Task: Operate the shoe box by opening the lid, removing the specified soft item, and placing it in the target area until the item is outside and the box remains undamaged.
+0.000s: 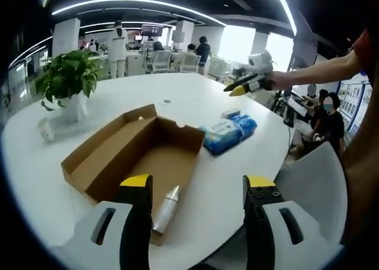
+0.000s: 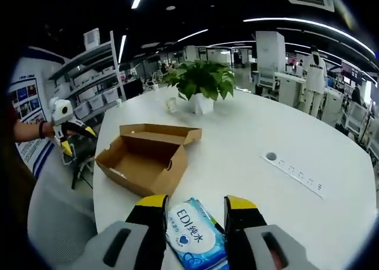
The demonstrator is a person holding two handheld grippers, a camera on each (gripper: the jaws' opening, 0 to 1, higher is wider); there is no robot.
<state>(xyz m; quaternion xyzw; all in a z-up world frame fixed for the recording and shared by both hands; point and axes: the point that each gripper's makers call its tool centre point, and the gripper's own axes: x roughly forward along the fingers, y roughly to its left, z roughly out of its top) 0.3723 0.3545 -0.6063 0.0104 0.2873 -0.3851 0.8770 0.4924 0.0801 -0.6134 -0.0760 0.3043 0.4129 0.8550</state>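
Jaws of the left gripper [image 1: 196, 190] were seen apart with nothing between them, hanging over the near end of the open shoe box [image 1: 142, 148], probably pulled back once the removal was done. A small silver bottle [image 1: 166, 209] lay at the box's near end, close by the left jaw; contact could not be told. The box was plain brown cardboard, stiff and matte, its lid [image 1: 109, 141] folded back flat on one side and no tears visible. Just beyond the box, on the white table [image 1: 177, 95], the wipes pack [image 1: 230, 129] was lying outside, apart from the box wall. In the right gripper view the pack [image 2: 195, 233] looked soft, glossy blue-white plastic with printed text, lying between the jaws of the right gripper [image 2: 195, 208]; they stood apart, a gap showing on each side, likely just let go or about to adjust it. The item appeared placed, task judged near complete. Farther off, a potted plant [image 1: 70, 80] in a white pot stood on the smooth round table, and a small clear cup [image 2: 172, 105] sat beside it. Office desks and people were visible behind.
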